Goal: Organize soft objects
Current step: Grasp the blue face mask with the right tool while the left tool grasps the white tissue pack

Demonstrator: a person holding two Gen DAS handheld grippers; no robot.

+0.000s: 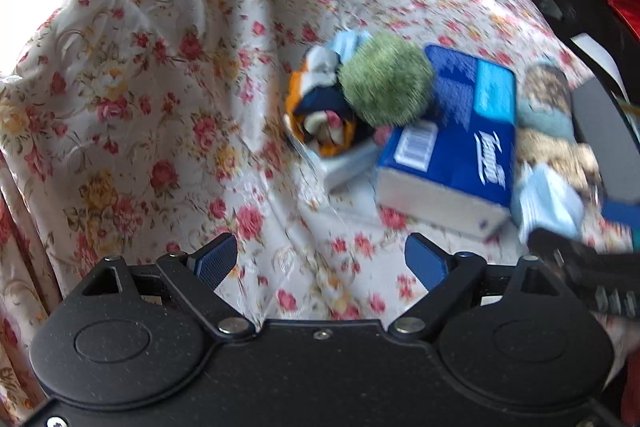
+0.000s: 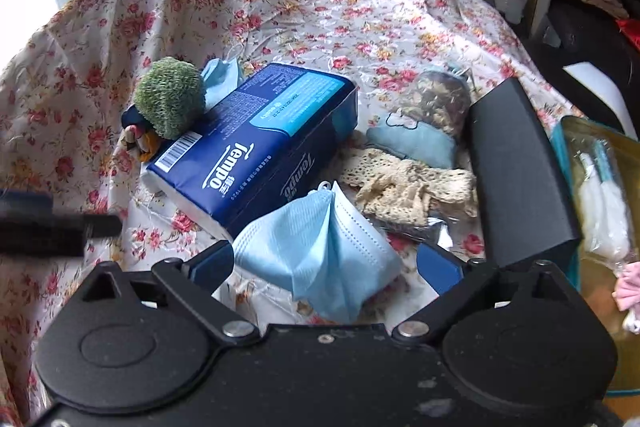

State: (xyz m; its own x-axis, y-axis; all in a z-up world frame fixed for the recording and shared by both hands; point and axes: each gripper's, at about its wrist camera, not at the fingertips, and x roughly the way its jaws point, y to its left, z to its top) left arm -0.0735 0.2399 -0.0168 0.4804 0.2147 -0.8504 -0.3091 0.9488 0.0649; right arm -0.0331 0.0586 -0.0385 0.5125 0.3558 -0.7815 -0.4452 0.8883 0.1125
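The blue face mask (image 2: pixel 320 247) lies crumpled on the flowered cloth (image 2: pixel 360 27), between the spread fingers of the right gripper (image 2: pixel 325 263). It looks light and limp, so pinching the raised fold seems best. The left gripper (image 1: pixel 320 259) is wide and empty.

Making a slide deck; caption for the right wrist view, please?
Open right tool straddling a blue face mask beside the tissue pack on floral cloth.

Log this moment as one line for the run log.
left hand-held gripper: open, empty | right hand-held gripper: open around blue face mask | tissue pack: on floral cloth
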